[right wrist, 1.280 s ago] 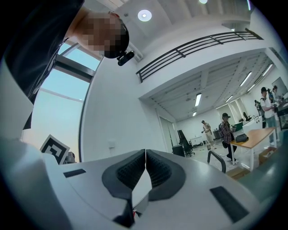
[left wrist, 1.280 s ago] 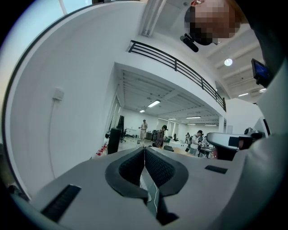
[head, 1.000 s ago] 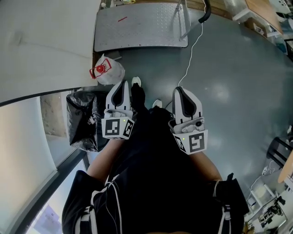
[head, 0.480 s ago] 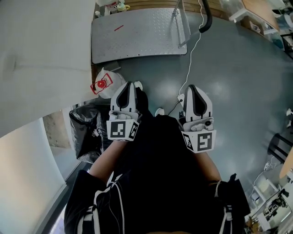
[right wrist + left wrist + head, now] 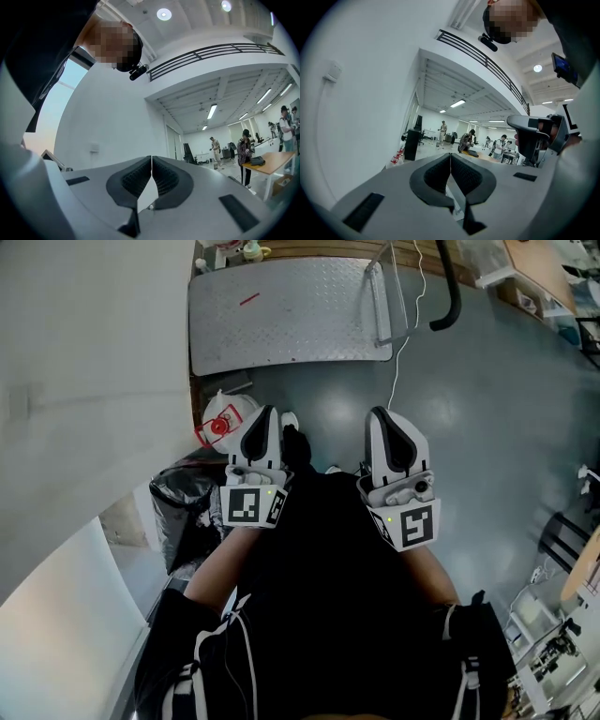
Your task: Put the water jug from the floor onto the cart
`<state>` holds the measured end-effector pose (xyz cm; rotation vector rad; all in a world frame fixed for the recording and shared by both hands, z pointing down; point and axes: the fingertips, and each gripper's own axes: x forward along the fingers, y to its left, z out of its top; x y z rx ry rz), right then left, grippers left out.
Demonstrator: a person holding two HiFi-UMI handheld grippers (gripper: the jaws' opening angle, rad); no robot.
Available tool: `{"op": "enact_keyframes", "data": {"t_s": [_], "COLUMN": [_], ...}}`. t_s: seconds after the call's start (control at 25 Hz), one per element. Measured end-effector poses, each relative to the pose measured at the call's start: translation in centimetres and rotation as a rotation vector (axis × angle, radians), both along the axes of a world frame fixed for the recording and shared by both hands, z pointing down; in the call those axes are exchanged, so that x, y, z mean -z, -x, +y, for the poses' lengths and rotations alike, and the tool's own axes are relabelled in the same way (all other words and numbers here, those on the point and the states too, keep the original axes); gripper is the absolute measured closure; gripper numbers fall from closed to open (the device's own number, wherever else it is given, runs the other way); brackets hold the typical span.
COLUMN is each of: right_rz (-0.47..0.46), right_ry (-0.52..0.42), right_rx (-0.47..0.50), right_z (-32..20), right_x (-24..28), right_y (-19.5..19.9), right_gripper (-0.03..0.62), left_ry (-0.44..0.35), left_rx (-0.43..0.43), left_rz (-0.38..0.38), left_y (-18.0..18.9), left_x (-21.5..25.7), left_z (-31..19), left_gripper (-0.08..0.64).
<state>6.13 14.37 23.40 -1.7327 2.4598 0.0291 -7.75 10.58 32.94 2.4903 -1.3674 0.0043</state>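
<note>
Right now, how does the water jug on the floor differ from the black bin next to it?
The water jug is whitish with a red cap; the bin is lined with a glossy black bag. The water jug sits nearer the cart; the bin is behind it, farther from the cart. Both are on the grey floor along the white wall, on the person's left.

Black bin bag (image 5: 183,512), white cable (image 5: 392,381) — grey floor (image 5: 497,427)

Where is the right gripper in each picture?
Head view: right gripper, just right of centre.
Left gripper view: far right, seen side-on.
Right gripper view: its own shut jaws, bottom centre.
Shared landmark: the white wall, left in every view.
</note>
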Motion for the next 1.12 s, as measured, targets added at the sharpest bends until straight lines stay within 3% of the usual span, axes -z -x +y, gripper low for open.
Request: {"op": "enact_keyframes", "data": {"t_s": [0.28,0.48,0.64,0.92,1.12], "right_rz": [0.048,0.051,0.061,0.122,0.102], "right_ry": [-0.001,0.030,0.007,-0.073,-0.054], "right_rx": [-0.030,0.042,0.109,0.155,0.168], "right_z": [-6.0,-9.2,-9.6,-10.1,-10.1], "right_x": [-0.2,-2.1,-1.7,0.3,0.2], "right_y": [2.6,4.9,5.8,6.8,7.1], "right_gripper": [0.572,0.572,0.572,0.572,0.572], "left_ry": [-0.020,-0.058,-0.071,-0.060,-0.029], "left_rx": [-0.042,-0.025,0.038,0.133,0.144], "left_rz": [-0.004,-0.010,-0.045,-0.023,-0.114], "left_y": [1.7,2.8,3.9,4.7,6.0], "left_x": [-0.7,-1.8,-1.5,-1.5,-4.2], "left_z": [-4.5,-7.2,-7.4,-7.2,-6.5], "left_gripper": [0.541,0.541,0.541,0.541,0.541]}}
